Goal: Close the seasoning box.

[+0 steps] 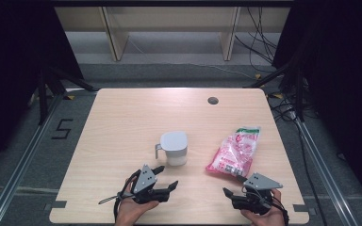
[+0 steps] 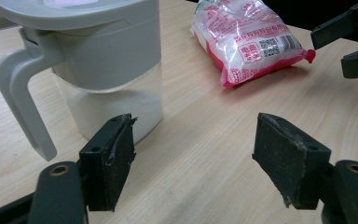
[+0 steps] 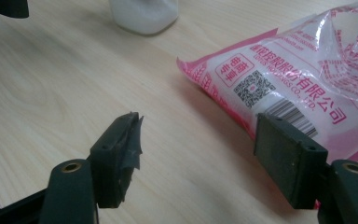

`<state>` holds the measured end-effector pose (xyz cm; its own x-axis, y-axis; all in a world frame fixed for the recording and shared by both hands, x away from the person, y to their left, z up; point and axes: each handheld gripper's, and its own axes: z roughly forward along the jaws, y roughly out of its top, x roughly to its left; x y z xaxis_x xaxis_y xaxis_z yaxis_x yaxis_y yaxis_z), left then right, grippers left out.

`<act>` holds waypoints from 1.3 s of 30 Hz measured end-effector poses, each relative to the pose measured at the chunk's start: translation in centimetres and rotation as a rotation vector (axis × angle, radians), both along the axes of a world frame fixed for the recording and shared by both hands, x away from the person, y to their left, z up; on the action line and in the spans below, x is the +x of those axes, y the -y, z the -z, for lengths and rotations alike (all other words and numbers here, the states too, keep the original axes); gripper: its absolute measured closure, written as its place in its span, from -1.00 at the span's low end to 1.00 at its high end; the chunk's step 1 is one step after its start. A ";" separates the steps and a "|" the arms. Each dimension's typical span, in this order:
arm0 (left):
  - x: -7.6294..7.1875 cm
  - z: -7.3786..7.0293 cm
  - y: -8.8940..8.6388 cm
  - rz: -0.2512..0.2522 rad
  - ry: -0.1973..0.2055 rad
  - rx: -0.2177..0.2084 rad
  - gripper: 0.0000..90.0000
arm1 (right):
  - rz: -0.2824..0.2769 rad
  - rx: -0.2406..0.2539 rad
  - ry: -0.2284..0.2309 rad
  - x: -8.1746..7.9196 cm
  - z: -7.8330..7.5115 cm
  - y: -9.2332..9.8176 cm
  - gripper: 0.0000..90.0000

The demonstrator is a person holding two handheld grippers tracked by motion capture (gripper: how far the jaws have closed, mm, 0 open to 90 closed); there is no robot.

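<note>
Centrally on the desk (image 1: pixel 122 122) stands the jug (image 1: pixel 174 148), with the pink bag (image 1: pixel 233 151) at its three o'clock. Both tongs gape empty: left tongs (image 1: pixel 165 178) at the jug's six o'clock, right tongs (image 1: pixel 233 186) just beside the bag's near edge.

Light is falling from overhead onto the table (image 1: pixel 122 141), brightening its far edge into a pale glare while the surroundings are sinking into near black. The high view is looking soft and slightly grainy. Short, faint shadows are lying beside the jug (image 1: pixel 174 148) and the pink bag (image 1: pixel 234 150). In the gripper views, the bag's plastic (image 3: pixel 335 60) is glinting, and the nearest jaws are blurring slightly.
</note>
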<state>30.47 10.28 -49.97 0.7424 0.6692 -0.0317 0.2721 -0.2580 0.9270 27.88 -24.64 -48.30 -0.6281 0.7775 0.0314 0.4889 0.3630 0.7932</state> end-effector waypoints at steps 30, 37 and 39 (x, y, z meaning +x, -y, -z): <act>-2.5 1.4 1.1 0.020 -0.015 0.010 -0.40 | -0.032 -0.038 -0.035 -2.8 0.8 1.5 -0.34; -2.2 1.5 0.8 0.009 -0.020 0.040 -0.40 | -0.055 -0.030 -0.044 -2.6 0.9 1.5 -0.35; -2.3 1.5 0.9 0.003 -0.023 0.022 -0.40 | -0.052 -0.043 -0.038 -2.6 0.9 1.5 -0.35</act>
<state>28.17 9.39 -51.44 0.7436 0.6677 -0.0340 0.2922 -0.2788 0.9148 25.27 -26.11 -49.23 -0.6671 0.7446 0.0232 0.4976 0.4221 0.7578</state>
